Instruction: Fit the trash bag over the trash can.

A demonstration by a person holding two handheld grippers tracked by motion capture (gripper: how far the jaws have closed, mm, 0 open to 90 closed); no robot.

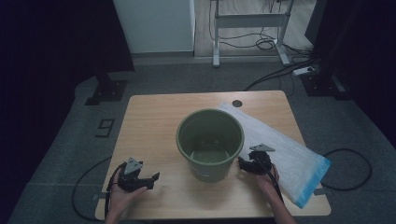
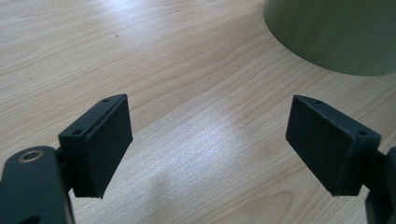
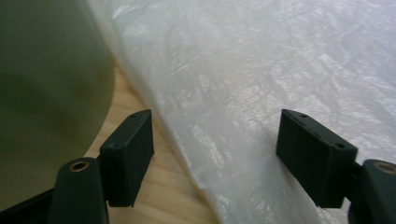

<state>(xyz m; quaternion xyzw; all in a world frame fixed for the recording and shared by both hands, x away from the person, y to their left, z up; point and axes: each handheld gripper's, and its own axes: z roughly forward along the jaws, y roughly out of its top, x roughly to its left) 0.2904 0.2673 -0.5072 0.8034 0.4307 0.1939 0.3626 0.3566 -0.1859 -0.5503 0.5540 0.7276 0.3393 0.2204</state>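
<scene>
An olive-green bucket (image 1: 210,140) stands upright in the middle of the wooden table (image 1: 149,121), and nothing shows inside it. A translucent white plastic bag (image 1: 289,158) with a blue end lies flat to its right. My left gripper (image 1: 152,179) rests low at the front left, open, its jaws pointing at the bucket's base (image 2: 336,32) with bare wood between them (image 2: 208,121). My right gripper (image 1: 245,163) is open just right of the bucket. Its jaws (image 3: 215,140) hover over the near edge of the bag (image 3: 261,70), with the bucket wall (image 3: 46,84) at their left.
The table's front edge runs just below both hands. A round cable hole (image 1: 237,103) sits at the back of the table. On the floor behind are a desk frame (image 1: 250,21), loose cables (image 1: 280,70) and a black stand base (image 1: 106,91).
</scene>
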